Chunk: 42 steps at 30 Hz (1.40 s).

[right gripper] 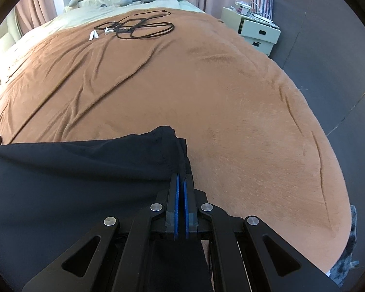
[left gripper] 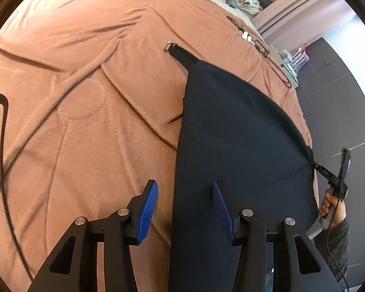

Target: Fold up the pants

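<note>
Right gripper [right gripper: 181,182] pinches pants [right gripper: 73,170] edge, keeping fabric taut over bed [right gripper: 231,97]; left gripper [left gripper: 185,194] spread astride opposite edge, not gripping yet.

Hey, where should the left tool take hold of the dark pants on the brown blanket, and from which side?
Grip the pants at their left edge, near the corner close to the left tool. Come from above and the blanket side: that edge runs straight between the open pads, and the right tool is pinching the opposite corner.
</note>
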Available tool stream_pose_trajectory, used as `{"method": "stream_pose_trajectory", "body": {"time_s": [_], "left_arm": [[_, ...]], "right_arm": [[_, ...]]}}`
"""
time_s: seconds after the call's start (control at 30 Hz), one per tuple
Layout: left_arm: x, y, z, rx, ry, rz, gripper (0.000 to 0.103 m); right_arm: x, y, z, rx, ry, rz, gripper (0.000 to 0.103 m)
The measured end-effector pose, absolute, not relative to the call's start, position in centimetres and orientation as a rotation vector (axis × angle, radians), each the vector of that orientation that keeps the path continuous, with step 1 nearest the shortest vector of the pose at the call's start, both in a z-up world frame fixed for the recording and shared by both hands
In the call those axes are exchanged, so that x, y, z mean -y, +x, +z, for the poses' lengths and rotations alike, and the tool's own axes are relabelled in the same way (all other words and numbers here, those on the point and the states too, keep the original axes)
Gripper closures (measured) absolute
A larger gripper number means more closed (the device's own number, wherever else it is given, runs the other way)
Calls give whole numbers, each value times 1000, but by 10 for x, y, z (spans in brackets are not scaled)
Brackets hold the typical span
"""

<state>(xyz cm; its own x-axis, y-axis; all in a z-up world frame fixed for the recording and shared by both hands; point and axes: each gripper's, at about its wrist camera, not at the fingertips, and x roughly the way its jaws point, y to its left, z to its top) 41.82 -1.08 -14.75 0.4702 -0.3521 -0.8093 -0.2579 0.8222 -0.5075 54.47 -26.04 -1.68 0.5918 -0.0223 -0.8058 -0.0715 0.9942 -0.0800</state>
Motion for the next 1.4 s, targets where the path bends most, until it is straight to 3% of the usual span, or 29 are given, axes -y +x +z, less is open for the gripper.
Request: {"method": "stream_pose_trajectory", "body": {"time_s": [0.13,0.23,0.3,0.37,0.5,0.7,0.87,1.07,1.1,1.13,1.17,1.4], "left_arm": [[14,424,-155,-1120,-623,-73,57],[15,426,-156,-1123,-618,-75,58],[15,427,-157,-1125,-617,-77,59],[15,427,-157,-1126,-617,-78,60],[14,426,-158,-1128,-621,-85,60],[13,422,-163,-1128,-672,-108,71],[13,422,-167,-1142,-693,-107,72],[16,425,-166,-1152,-684,-109,73],[16,424,-166,-1146,-695,-116,77],[15,423,-166,-1144,-701,-120,92],[14,423,-165,-1143,-703,-126,96],[9,416,-143,-1076,-687,-124,100]], "right_arm": [[272,539,-13,-931,-58,65,101],[282,530,-6,-923,-28,93,89],[288,522,-3,-914,-16,122,49],[296,511,2,-887,0,145,37],[313,495,-2,-911,43,230,37],[343,490,-26,-1001,64,294,37],[361,497,-39,-1051,128,339,57],[379,499,-44,-1073,186,346,58],[379,496,-44,-1073,188,346,59],[381,496,-43,-1072,191,345,59],[382,497,-43,-1072,194,346,59],[376,483,-40,-1058,199,347,62]]}}
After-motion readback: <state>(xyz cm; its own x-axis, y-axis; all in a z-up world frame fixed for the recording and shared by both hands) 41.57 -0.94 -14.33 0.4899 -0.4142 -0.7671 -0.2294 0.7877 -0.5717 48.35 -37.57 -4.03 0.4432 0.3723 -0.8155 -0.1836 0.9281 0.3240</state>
